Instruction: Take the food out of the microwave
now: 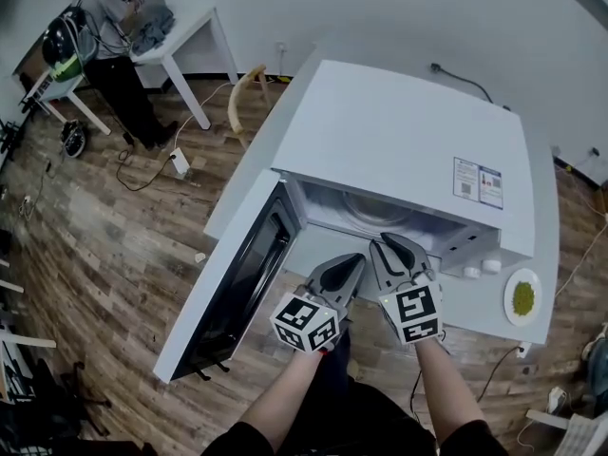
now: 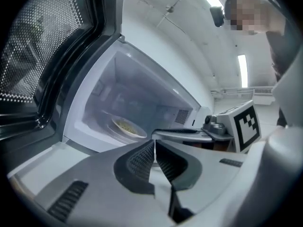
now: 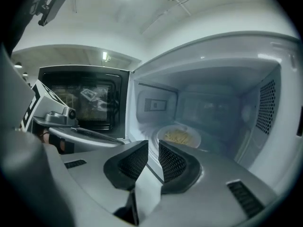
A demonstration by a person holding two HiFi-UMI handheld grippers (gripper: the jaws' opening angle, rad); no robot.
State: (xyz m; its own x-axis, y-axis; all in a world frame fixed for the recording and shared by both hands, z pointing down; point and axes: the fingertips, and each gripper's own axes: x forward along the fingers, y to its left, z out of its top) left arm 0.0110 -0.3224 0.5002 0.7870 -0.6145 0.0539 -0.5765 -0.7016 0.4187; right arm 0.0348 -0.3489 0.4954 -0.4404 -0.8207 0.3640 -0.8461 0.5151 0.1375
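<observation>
Centre of the head view: white microwave (image 1: pixel 408 141) on a pale worktop (image 1: pixel 480 313), door (image 1: pixel 242 283) swung wide toward the lower left. Just below the opening, side by side and close together: left tool (image 1: pixel 357 258) and right tool (image 1: pixel 385 240), tips aimed at the mouth of the cavity, each on a bare forearm rising from the bottom edge.

Lower centre of the left gripper view: left tool (image 2: pixel 155 151) clenched, ribbed pads pressed together, nothing between them. Beyond the tips, centre-left, inside the lit cavity: plate of yellowish food (image 2: pixel 140 135), resting on the cavity floor, well apart from the pads. To the right of that, the right tool seen from the side.

Lower centre of the right gripper view: right tool (image 3: pixel 154 159) likewise clenched and empty, only a sliver showing between the pads. Straight ahead, just above the tips, the same plate, untouched, deep in the cavity; open door at the left of the frame.

Right end of the worktop in the head view: small plate (image 1: pixel 509 304) with something green. Upper left: person (image 1: pixel 109 36) at a white table (image 1: pixel 190 31), wooden floor (image 1: pixel 114 236) below.
</observation>
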